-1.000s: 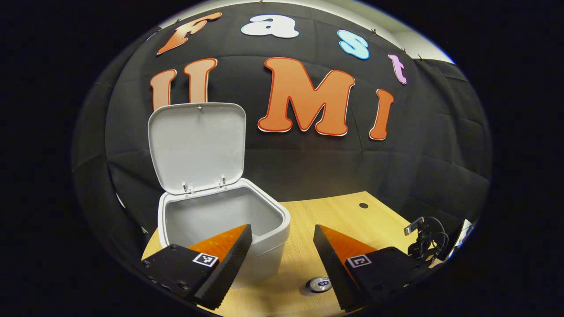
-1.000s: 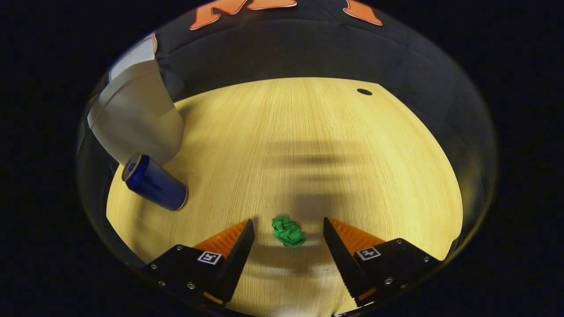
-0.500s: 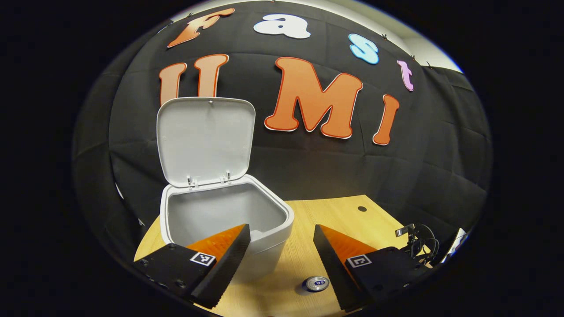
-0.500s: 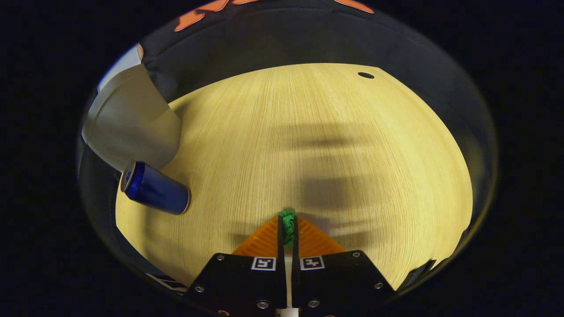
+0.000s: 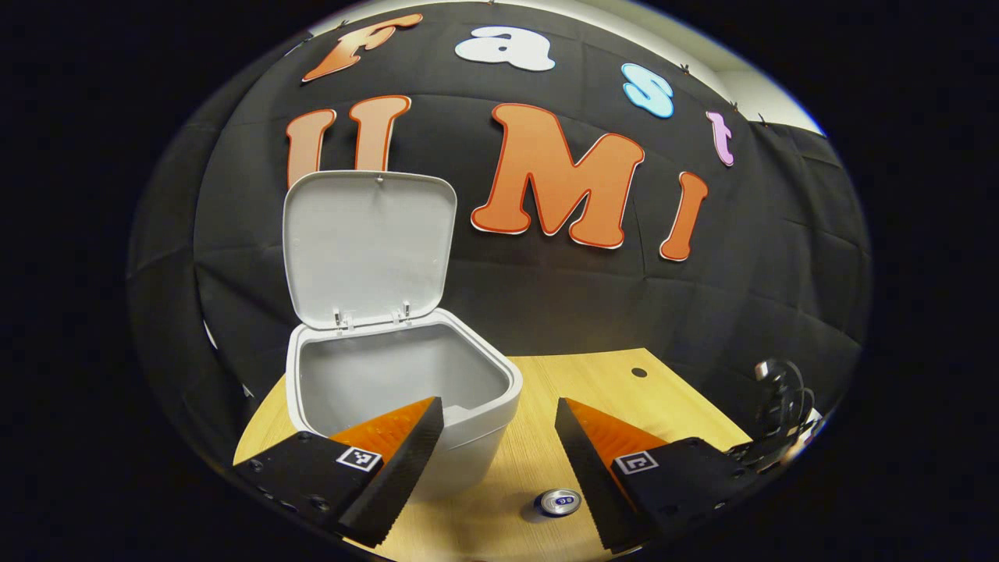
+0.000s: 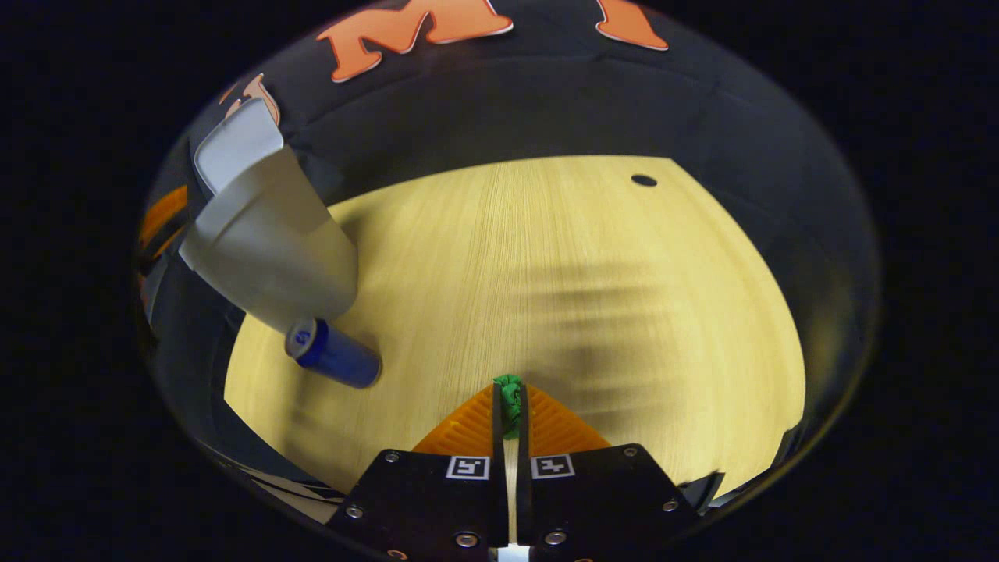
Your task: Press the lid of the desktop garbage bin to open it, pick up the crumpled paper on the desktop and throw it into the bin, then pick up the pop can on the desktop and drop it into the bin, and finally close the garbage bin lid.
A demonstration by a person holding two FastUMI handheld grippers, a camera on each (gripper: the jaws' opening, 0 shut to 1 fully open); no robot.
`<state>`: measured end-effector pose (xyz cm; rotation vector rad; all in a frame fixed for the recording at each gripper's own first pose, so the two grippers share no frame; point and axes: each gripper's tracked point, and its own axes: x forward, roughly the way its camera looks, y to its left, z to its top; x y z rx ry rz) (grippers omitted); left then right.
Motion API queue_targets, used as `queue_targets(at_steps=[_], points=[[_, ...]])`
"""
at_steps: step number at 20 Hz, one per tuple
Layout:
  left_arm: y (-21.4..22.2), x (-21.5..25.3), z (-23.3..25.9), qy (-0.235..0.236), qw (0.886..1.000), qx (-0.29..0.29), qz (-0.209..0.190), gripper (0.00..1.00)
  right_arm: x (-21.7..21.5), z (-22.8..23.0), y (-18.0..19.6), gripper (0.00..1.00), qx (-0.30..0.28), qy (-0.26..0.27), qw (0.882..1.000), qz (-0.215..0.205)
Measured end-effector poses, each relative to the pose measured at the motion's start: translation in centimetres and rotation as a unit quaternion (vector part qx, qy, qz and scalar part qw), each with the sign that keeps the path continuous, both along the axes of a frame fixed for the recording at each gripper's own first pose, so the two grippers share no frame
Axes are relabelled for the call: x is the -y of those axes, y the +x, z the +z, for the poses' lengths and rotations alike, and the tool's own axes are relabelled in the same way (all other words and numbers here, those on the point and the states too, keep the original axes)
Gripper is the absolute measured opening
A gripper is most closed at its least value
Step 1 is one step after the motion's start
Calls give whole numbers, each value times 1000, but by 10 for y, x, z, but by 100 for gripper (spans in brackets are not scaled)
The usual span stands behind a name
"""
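Observation:
The white garbage bin [image 5: 468, 433] stands on the wooden desk with its lid [image 5: 368, 246] swung up and its inside bare. My left gripper [image 5: 499, 425] hangs open in front of the bin, with nothing between its fingers. A blue pop can [image 5: 559, 502] stands upright below it, right of the bin. In the right gripper view, my right gripper [image 6: 509, 400] is shut on the green crumpled paper [image 6: 510, 395], held above the desk. The pop can [image 6: 334, 357] stands by the bin [image 6: 269, 242] at the left.
The wooden desk [image 6: 577, 273] has a small round hole [image 6: 644, 180] near its far right corner. In the left gripper view, the other gripper's body with its cables [image 5: 780, 398] sits at the right edge. Black cloth walls close the desk's far side.
My right gripper closed on the green paper and lifted it off the desk. The left gripper barely drifted and stayed open.

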<state>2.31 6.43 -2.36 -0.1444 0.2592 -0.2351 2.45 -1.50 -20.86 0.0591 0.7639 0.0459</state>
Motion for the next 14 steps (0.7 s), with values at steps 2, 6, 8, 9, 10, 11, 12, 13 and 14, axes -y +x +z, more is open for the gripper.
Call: queue_targets(at_steps=[2,6,8,9,10,11,12,13,14], points=[[0,-3,1,-7,1000,0,1,92,2,44,18,5,46,-6,999,3],[0,-11,4,-8,1000,6,3,93,-10,129,29,5,127,-4,992,17],[-2,-17,8,-8,1000,11,4,92,-20,172,36,5,171,3,985,26],[-3,-20,10,-9,1000,14,4,93,-27,190,40,5,191,5,981,32],[-3,-23,10,-9,1000,16,5,92,-32,205,43,5,206,8,978,40],[-3,-26,12,-7,1000,18,6,93,-42,220,49,5,219,9,975,49],[-4,-29,12,-6,1000,20,7,93,-57,237,56,5,234,10,971,58],[-5,-32,14,-5,1000,21,7,92,-70,251,62,4,246,12,967,68],[-8,-35,13,-6,1000,21,7,93,-84,265,66,4,259,15,962,83]])
